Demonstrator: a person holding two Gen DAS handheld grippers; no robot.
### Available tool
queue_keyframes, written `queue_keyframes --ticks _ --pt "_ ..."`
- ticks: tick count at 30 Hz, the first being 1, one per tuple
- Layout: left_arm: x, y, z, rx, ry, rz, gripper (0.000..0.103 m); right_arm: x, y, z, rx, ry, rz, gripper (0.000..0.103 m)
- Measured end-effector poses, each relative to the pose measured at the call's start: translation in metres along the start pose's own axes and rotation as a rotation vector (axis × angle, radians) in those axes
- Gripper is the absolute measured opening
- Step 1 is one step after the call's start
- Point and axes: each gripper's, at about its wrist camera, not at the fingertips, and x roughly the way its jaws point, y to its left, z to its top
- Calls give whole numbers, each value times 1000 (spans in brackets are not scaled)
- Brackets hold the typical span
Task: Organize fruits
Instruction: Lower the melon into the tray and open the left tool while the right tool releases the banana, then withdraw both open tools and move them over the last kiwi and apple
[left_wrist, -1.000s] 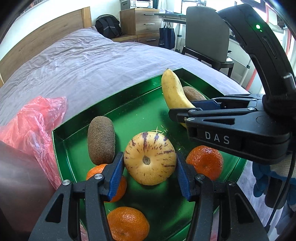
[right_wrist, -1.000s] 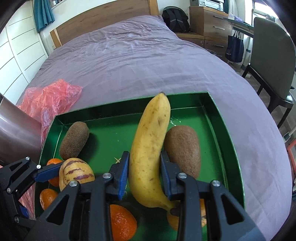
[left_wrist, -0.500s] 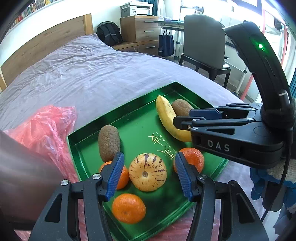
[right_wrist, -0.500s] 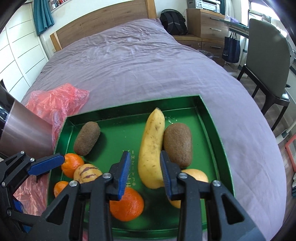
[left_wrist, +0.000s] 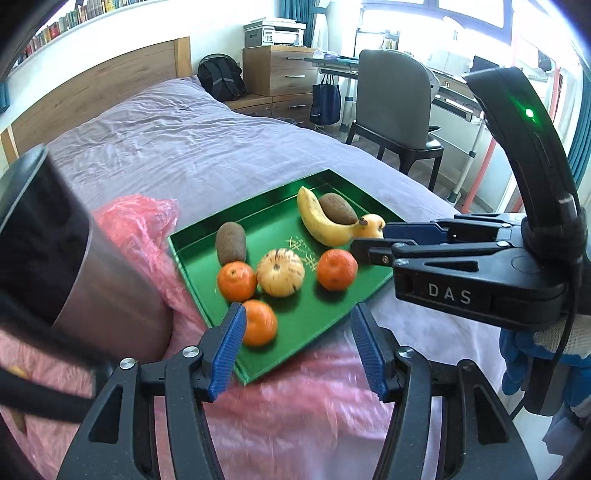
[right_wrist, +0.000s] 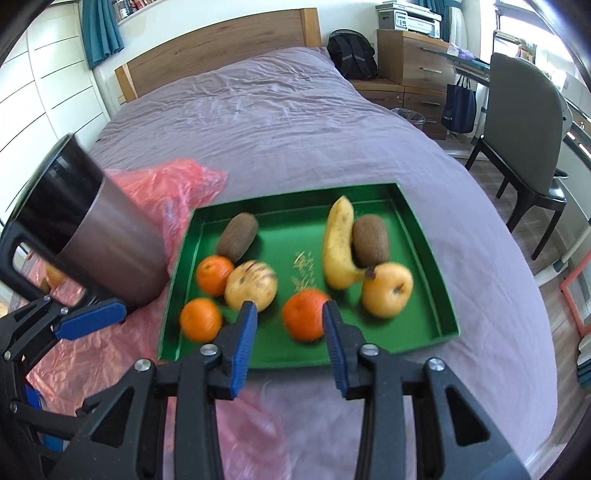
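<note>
Both tongs have pulled up and back from the shallow green metal tray (right_wrist: 424, 236) since the earlier frames, when the left one straddled the striped melon and the right one pinched the banana. Both sets of jaws have just been opening, and nothing sits between either pair now.

The left gripper (left_wrist: 295, 350) hangs spread above the near edge of the tray, its blue pads clear of all fruit. Just ahead of its left pad lies a small orange mandarin (left_wrist: 259, 322). Further ahead lie a second mandarin (left_wrist: 236, 280), the round pale yellow melon with purple stripes (left_wrist: 280, 272) and a third mandarin (left_wrist: 337, 268), in a row. Beyond them a brown fuzzy kiwi (left_wrist: 231, 243) lies to the left.

The right gripper (right_wrist: 289, 347) is also parted and empty, poised over the tray's near rim. Seen between its pads, but lower down in the tray, is the third mandarin. Ahead and to the right lies the long yellow banana (right_wrist: 338, 243), touching a second brown kiwi (right_wrist: 370, 240) on its right. A yellow apple-like fruit (right_wrist: 388, 290) lies against the banana's stem.

To the left of both tongs lies a crumpled pink plastic bag (right_wrist: 177, 184) on the lilac bedsheet (right_wrist: 295, 122), with a dark metal cylinder (right_wrist: 92, 229) close to the cameras.
</note>
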Motion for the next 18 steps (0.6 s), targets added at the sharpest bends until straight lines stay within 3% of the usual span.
queue_keyframes --ticks 4,8,18 --pt "-25 8 -22 -15 -8 6 57 -20 25 -28 -23 17 16 30" --pt "-44 23 -50 -27 3 52 58 -36 51 -52 -50 28 28 40" --pt "-88 80 -110 -122 -8 144 60 -57 126 -95 -145 57 95 43"
